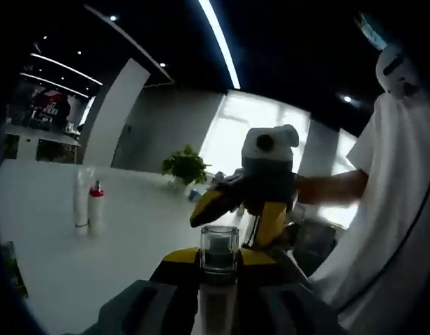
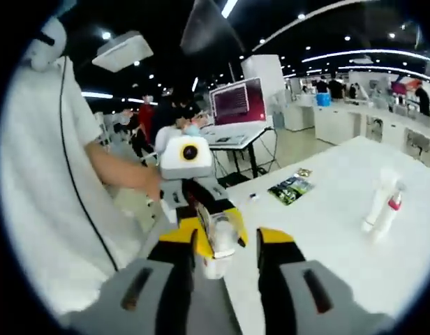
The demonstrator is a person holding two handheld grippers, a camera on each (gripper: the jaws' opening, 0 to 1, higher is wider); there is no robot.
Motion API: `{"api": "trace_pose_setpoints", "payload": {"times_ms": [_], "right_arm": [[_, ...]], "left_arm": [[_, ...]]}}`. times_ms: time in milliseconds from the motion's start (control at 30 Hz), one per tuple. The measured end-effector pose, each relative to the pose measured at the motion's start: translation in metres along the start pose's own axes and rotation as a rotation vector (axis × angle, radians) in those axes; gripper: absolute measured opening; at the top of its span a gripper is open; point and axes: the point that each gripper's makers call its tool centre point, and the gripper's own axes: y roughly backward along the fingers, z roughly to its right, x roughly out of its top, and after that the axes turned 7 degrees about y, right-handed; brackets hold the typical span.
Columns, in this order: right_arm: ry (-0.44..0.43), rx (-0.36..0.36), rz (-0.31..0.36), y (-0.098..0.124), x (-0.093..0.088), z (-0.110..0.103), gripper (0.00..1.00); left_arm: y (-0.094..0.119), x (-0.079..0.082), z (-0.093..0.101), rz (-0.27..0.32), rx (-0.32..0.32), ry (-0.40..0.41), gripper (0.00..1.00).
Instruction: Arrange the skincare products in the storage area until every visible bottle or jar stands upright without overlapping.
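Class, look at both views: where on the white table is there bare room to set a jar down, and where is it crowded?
Bare white table lies between the two upright white bottles, one red-collared, and the left gripper clamping a clear jar. In the right gripper view, bare table lies between those bottles and the green printed packet. Crowded where both grippers meet.

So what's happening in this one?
A person in a white shirt holds a gripper in each hand over a white table. The left gripper is shut on a clear-capped bottle, held up in the air. The right gripper faces it with jaws open, the bottle's cap between them but not clamped. Two more bottles stand upright, side by side, further along the table, beside a flat packet.
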Motion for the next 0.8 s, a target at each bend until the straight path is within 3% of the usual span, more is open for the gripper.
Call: {"api": "trace_pose_setpoints", "payload": {"times_ms": [133, 467, 700, 800], "right_arm": [[0.057, 0.074, -0.088, -0.002, -0.009, -0.006, 0.27], [0.153, 0.29, -0.293, -0.009, -0.026, -0.026, 0.22], [0.182, 0.32, -0.341, -0.013, -0.026, -0.027, 0.19], [0.242, 0.324, -0.383, -0.014, -0.028, -0.025, 0.18]], "left_arm": [[-0.004, -0.012, 0.005, -0.063, -0.007, -0.041, 0.2], [-0.006, -0.031, 0.015, -0.186, -0.013, -0.125, 0.2], [-0.003, -0.032, 0.014, -0.194, 0.002, -0.136, 0.2], [-0.002, -0.033, 0.01, -0.188, 0.014, -0.13, 0.21]]}}
